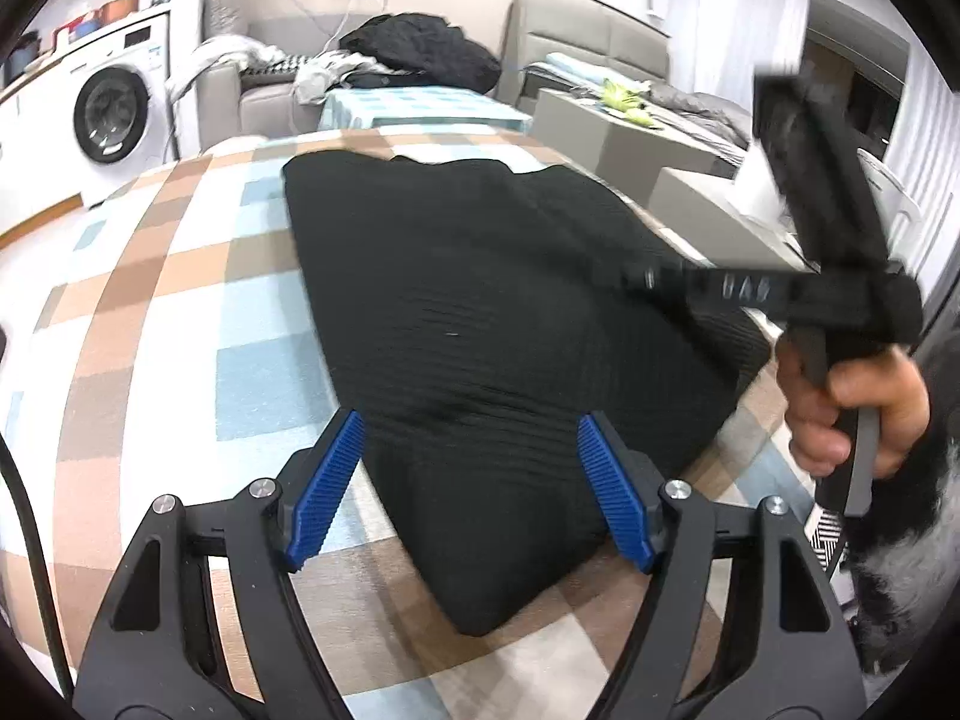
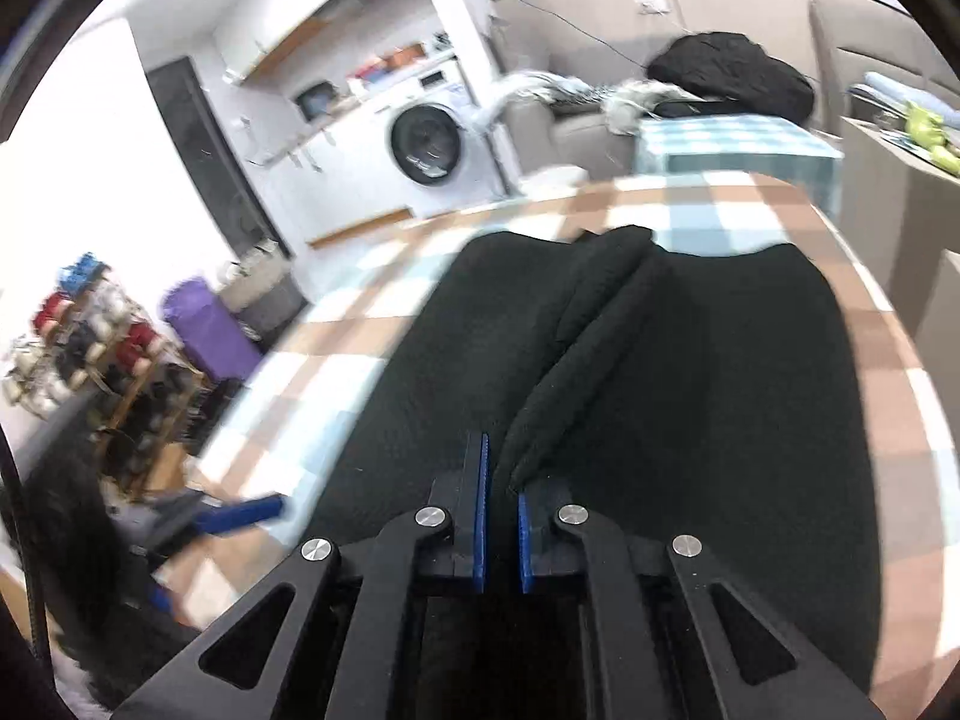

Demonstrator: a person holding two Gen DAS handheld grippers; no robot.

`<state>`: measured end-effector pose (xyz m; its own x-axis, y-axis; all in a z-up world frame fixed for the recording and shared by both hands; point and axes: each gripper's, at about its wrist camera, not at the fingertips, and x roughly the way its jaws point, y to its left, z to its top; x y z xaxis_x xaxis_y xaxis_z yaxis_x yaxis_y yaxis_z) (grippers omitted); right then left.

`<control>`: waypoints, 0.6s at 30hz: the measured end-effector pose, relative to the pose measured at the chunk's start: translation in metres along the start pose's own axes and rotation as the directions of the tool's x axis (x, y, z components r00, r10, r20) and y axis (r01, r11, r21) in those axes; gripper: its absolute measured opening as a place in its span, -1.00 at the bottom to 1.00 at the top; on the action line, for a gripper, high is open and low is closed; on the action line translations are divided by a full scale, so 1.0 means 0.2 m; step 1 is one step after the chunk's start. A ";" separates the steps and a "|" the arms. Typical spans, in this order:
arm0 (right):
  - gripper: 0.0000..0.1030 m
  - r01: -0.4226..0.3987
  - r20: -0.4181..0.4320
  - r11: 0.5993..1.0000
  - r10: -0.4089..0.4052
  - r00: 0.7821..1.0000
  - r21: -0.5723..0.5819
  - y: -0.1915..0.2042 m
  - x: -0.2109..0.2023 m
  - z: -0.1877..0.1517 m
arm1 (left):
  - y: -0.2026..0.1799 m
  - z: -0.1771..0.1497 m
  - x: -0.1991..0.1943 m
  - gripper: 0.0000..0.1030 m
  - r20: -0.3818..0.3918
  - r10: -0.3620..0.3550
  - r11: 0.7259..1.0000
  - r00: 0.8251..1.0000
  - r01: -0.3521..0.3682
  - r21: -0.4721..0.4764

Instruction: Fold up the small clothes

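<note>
The black knit garment (image 1: 480,324) lies spread on the checked worktop (image 1: 180,312), its far hem near the far edge and one corner reaching toward the near edge. In the left wrist view that near corner sits directly under and between the two blue pads of the left claw (image 1: 471,483). In the right wrist view the right claw (image 2: 501,516) sits over the near part of the garment (image 2: 690,396), and a raised fold of cloth runs from its tips away toward the far edge.

The garment is dark, ribbed in fine lines, mostly flat, with a notch in its far hem. In the right wrist view a long ridge of doubled fabric stands up along its middle.

The left claw stands wide open; its pads flank the cloth corner on either side without pressing it. The right claw is drawn nearly together, leaving only a thin slot between its blue pads, and the end of the fabric ridge comes right to their tips; whether cloth is pinched in the slot I cannot tell. A hand (image 1: 852,408) grips the right claw's handle at the right of the left wrist view.
</note>
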<state>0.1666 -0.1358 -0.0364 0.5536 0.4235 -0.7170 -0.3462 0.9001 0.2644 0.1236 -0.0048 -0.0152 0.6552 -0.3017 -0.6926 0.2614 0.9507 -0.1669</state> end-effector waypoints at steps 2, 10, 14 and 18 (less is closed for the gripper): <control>-0.80 0.014 -0.068 0.998 -0.010 0.998 0.065 -0.08 0.09 -0.04 | 0.04 0.00 0.03 0.39 -0.025 0.027 0.999 0.999 -0.028 -0.031; -0.33 0.024 -0.042 0.991 -0.018 0.999 0.133 -0.19 -0.12 -0.13 | 0.22 -0.01 0.10 0.39 -0.063 0.054 0.983 0.997 -0.064 -0.174; -0.05 0.124 0.028 0.975 -0.132 0.991 0.187 -0.30 -0.31 -0.17 | 0.25 0.01 0.17 0.39 -0.088 0.054 0.978 0.995 -0.071 -0.198; -0.05 0.212 0.017 0.943 -0.224 0.974 0.256 -0.46 -0.39 -0.23 | 0.21 0.05 0.24 0.37 -0.094 0.046 0.978 0.994 -0.064 -0.197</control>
<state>0.1206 -0.2556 -0.0348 0.6298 0.2129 -0.7470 -0.0151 0.9649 0.2622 0.1732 0.0202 -0.0481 0.5970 -0.2493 -0.7625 0.0741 0.9636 -0.2571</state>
